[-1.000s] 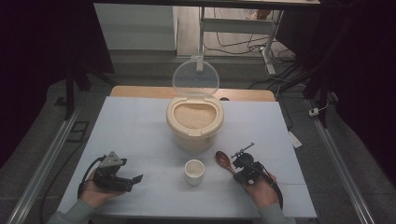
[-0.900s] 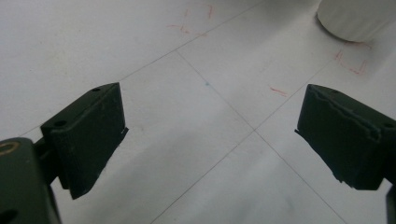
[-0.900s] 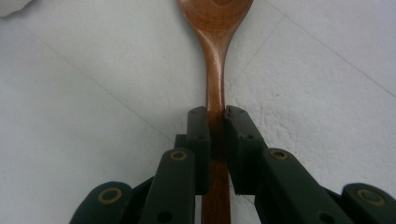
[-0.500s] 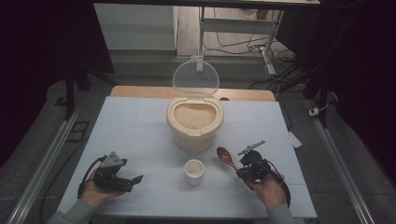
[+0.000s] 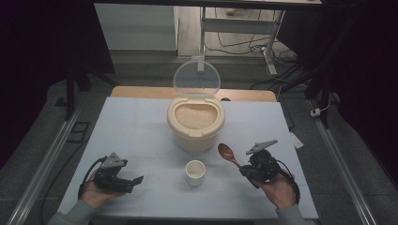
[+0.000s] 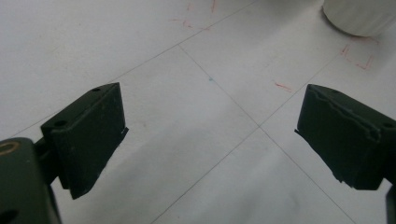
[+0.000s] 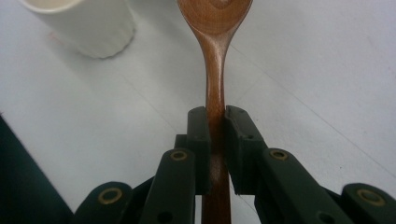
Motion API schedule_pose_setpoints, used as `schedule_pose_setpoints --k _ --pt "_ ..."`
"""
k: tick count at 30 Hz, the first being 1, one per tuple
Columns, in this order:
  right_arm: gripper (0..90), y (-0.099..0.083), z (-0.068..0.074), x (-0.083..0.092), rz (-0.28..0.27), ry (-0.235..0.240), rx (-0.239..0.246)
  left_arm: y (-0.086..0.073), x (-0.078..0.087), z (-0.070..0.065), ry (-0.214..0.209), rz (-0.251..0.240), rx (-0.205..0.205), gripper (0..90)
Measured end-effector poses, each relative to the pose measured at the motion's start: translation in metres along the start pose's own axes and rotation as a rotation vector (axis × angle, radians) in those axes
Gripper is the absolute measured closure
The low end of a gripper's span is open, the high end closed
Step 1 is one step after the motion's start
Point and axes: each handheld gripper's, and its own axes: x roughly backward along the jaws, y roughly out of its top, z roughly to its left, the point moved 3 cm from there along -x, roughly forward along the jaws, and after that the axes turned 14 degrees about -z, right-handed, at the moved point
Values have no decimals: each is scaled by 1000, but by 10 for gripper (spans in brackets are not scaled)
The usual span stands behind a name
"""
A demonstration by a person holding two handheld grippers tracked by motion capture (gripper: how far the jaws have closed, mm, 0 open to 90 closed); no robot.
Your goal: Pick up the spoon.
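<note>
Pale grey rectangular table [image 5: 141, 126] is carrying beige round rice container [image 5: 195, 133] at centre, small white cup [image 5: 195, 172] at six o'clock.

We see a beige plastic rice container [image 5: 195, 126] at the middle of the pale blue table [image 5: 136, 126], its clear round lid [image 5: 196, 78] standing upright behind it. A small white ceramic cup [image 5: 195, 172] stands in front of the container, well apart.
</note>
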Motion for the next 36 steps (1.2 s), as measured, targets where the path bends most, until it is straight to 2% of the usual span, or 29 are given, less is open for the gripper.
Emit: schedule_pose_setpoints --k 7,15,27,36 --pt "802 9 8 13 -49 61 48 0 -1 0 1 2 0 78" --pt "802 14 17 15 -70 106 90 0 0 0 0 3 -2 79" --pt "802 26 31 13 -79 157 149 0 0 0 0 0 2 79" --pt "802 38 41 -2 -57 193 211 0 -1 1 1 -1 9 79"
